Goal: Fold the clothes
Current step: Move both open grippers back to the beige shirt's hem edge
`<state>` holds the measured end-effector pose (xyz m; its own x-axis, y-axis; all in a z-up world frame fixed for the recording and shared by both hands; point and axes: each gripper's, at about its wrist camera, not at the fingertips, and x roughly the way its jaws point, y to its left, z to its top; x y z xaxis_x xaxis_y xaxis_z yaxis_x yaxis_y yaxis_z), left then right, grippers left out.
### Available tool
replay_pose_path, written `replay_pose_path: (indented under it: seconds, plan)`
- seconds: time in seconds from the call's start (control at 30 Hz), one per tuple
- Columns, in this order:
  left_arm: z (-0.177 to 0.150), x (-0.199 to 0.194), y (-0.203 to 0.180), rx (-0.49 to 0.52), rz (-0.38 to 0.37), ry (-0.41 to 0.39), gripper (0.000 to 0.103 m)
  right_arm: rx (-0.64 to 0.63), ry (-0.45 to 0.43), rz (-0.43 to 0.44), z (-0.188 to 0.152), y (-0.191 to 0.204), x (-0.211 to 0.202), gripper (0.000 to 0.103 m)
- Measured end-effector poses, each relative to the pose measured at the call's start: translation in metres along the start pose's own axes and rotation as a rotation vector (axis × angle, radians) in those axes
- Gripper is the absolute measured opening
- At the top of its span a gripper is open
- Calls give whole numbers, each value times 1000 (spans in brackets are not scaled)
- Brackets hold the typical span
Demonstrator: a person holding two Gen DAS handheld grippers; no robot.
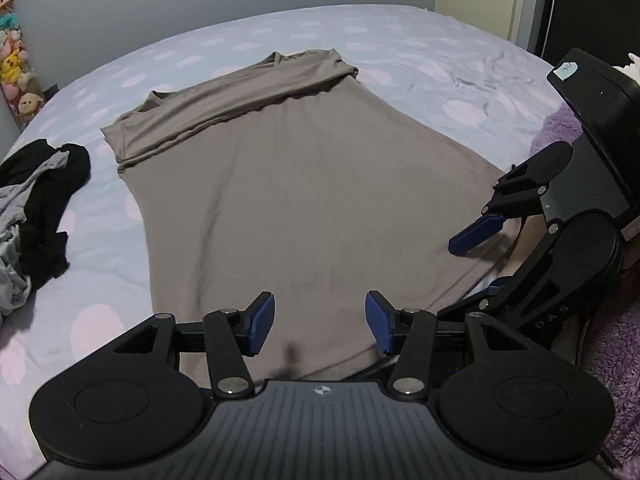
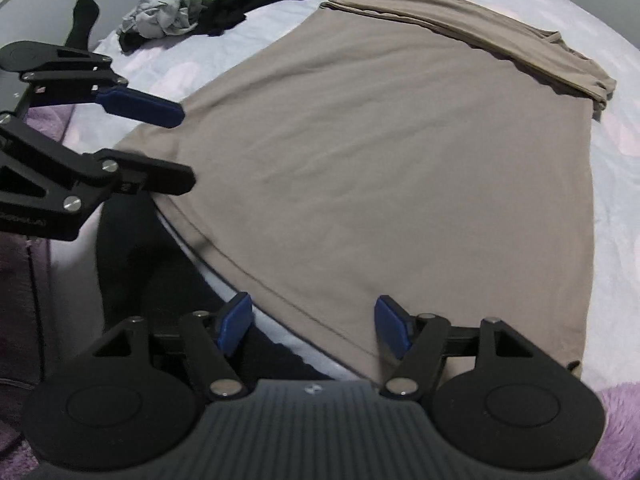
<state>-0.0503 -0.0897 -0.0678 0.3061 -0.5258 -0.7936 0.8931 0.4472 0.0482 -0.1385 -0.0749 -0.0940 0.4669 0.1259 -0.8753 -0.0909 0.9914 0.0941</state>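
Note:
A taupe garment point(image 1: 304, 200) lies flat on the bed, its top part folded down over itself in a band point(image 1: 224, 100). In the left wrist view my left gripper point(image 1: 320, 324) hovers open over the near hem, with nothing pressed between its blue pads. My right gripper point(image 1: 480, 260) stands open at the garment's right hem corner. In the right wrist view the right gripper point(image 2: 314, 326) is open above the hem of the garment point(image 2: 400, 160) at the bed's edge. The left gripper point(image 2: 180, 148) is open at the left corner.
A pile of black and grey clothes point(image 1: 36, 208) point(image 2: 224, 4) lies on the dotted bedsheet point(image 1: 100, 280) left of the garment. A black sock point(image 2: 82, 16) is beside it. Plush toys point(image 1: 16, 64) stand far left. Purple fleece point(image 1: 616, 360) lies at the bed's near side.

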Motion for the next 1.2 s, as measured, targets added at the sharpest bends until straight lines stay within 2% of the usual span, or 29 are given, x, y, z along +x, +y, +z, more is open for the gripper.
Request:
replay_pose_path:
  seconds: [0.17,0.37,0.43,0.47,0.5,0.57,0.63,0.7,0.77,0.8,0.83,0.93,1.03,1.13,1.2]
  plan:
    - [0,4,0,3,-13,10,48,-12,-9,-18,1,2,2,71]
    - [-5,11,-9,76,-5,53,48,-68,-28,16,2,6,-13,70]
    - [-5,15,-7,63,0,65,47,-97,-49,41,2,10,-21,69]
    - [-5,17,-6,52,3,71,42,-105,-59,51,3,12,-24,68]
    - [-5,19,-4,41,5,77,34,-112,-63,58,4,14,-24,62]
    - [-7,22,1,13,-9,91,29,-117,-56,69,6,18,-20,60]
    - [-8,26,5,-9,-7,109,26,-126,-40,76,6,20,-14,50]
    - [-10,29,8,-27,4,125,20,-131,-39,74,5,21,-12,49]
    - [-10,29,11,-47,4,125,20,-140,-36,66,6,23,-10,45]
    - [-10,29,13,-55,0,117,20,-147,-30,58,7,24,-7,35]
    - [-10,27,14,-64,-4,107,20,-157,-24,49,7,25,-5,20]
    - [-10,21,18,-84,-14,78,20,-177,-17,31,7,26,-1,11]
    - [-10,16,25,-110,-28,56,20,-142,-42,28,10,21,-4,5]
    - [-10,9,34,-155,-53,22,24,-138,-71,-14,17,17,-9,1]
    - [-11,5,40,-187,-71,-1,38,-138,-93,-34,23,12,-14,1]
